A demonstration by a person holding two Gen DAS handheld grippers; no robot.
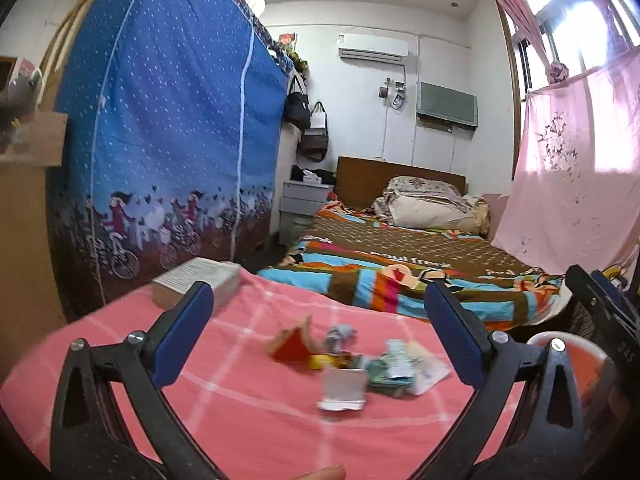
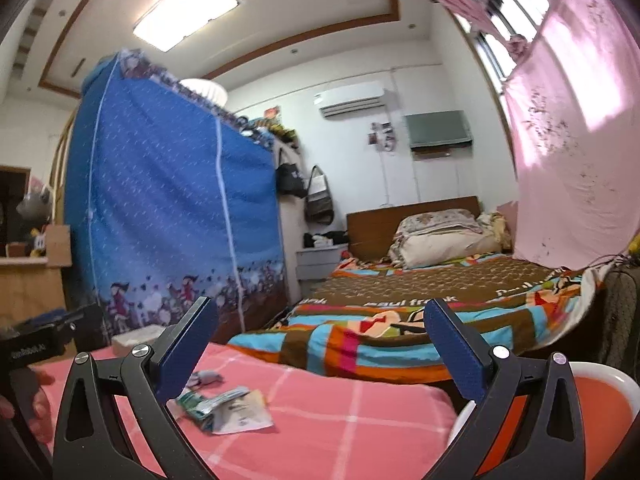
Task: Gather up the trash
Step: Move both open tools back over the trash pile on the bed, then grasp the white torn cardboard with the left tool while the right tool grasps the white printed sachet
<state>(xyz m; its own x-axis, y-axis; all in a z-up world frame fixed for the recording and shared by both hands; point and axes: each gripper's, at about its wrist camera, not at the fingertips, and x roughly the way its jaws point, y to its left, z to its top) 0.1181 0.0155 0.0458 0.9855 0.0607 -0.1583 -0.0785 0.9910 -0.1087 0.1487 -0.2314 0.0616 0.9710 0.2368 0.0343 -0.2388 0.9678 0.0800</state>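
A small heap of trash lies on the pink checked cloth [image 1: 240, 420]: a red carton scrap [image 1: 290, 346], a grey crumpled wad [image 1: 340, 334], a white folded paper [image 1: 344, 390] and green-white wrappers [image 1: 390, 368]. My left gripper [image 1: 318, 290] hangs open just short of the heap, with nothing between its fingers. My right gripper [image 2: 319, 305] is open too and empty; the wrappers [image 2: 224, 404] and the grey wad [image 2: 208, 378] lie low to its left. An orange bin with a white rim [image 2: 624, 384] stands at the right, its white rim [image 1: 560, 338] showing in the left wrist view too.
A flat cardboard box [image 1: 196, 284] rests at the cloth's far left corner. Beyond the cloth lie a bed with a striped blanket [image 1: 400, 276], a blue fabric wardrobe [image 1: 168, 140] on the left and a pink sheet [image 1: 580, 168] hanging by the window.
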